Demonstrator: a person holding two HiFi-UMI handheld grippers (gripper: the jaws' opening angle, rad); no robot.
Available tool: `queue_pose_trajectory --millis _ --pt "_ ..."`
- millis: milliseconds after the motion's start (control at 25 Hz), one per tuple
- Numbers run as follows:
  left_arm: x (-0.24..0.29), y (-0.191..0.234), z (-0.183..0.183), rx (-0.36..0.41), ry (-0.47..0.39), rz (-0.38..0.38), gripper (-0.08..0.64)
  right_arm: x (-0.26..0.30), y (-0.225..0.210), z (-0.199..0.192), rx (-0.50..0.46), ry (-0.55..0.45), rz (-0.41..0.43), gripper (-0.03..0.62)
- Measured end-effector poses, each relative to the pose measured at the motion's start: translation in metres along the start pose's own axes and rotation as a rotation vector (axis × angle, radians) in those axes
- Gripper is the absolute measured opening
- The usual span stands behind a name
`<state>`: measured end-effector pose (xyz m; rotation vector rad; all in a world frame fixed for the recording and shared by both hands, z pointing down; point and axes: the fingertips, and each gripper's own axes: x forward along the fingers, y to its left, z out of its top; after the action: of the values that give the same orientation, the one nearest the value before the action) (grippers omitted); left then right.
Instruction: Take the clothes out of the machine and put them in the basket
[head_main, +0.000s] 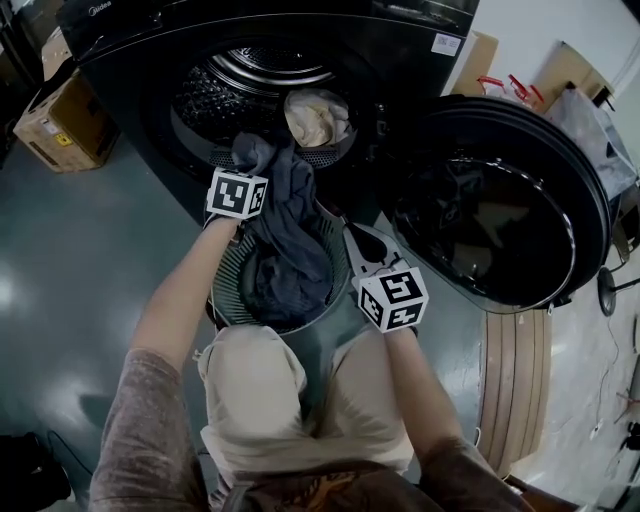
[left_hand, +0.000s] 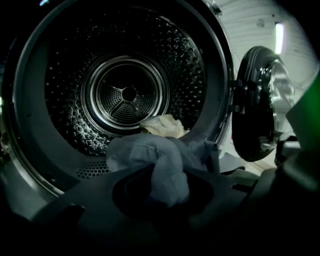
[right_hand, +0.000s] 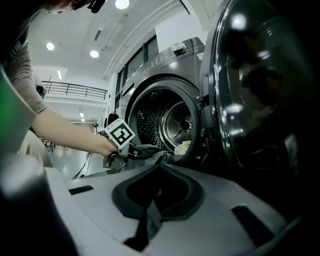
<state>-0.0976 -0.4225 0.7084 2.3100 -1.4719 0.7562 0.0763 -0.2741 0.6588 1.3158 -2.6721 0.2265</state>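
Observation:
A dark grey-blue garment (head_main: 285, 240) hangs from the washer's drum opening (head_main: 265, 85) down into the round grey basket (head_main: 224, 292) in front of it. My left gripper (head_main: 252, 160) is at the garment's top by the drum lip. In the left gripper view its jaws (left_hand: 167, 182) are shut on a bunch of that cloth (left_hand: 150, 152). My right gripper (head_main: 340, 228) points at the garment's right edge, and a dark strip of cloth runs between its shut jaws (right_hand: 152, 195). A cream cloth (head_main: 316, 115) lies inside the drum (left_hand: 127, 92).
The machine's round door (head_main: 490, 200) stands open to the right, close beside my right gripper. A cardboard box (head_main: 60, 120) sits on the floor at the left. More boxes and red-handled things (head_main: 505, 88) are at the back right. The person's knees (head_main: 250, 380) are just behind the basket.

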Motion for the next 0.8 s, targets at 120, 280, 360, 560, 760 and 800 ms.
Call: queue_pose_trajectory --millis 120,280,360,560,760,800 --pt "-0.029 -0.019 0.003 0.024 -0.024 -0.085 0.071 0.0 -0.002 -0.002 0.01 -0.003 0.004 -0.002" --pt "-0.076 -0.037 -0.003 -0.013 -0.066 -0.176 0.066 0.004 -0.003 -0.005 0.019 0.001 0.012 -0.002" --pt "-0.096 -0.049 -0.015 -0.03 -0.072 -0.211 0.066 0.005 -0.002 -0.008 0.026 0.007 0.017 -0.002" --pt "-0.14 -0.086 -0.038 -0.024 -0.042 -0.312 0.066 0.011 -0.001 -0.009 0.025 0.013 0.024 -0.002" --pt "-0.154 -0.107 -0.056 -0.01 0.002 -0.357 0.067 0.014 0.001 -0.011 0.028 0.016 0.027 -0.002" --pt "-0.154 -0.108 -0.058 -0.003 0.006 -0.355 0.073 0.014 0.001 -0.012 0.026 0.017 0.028 -0.002"
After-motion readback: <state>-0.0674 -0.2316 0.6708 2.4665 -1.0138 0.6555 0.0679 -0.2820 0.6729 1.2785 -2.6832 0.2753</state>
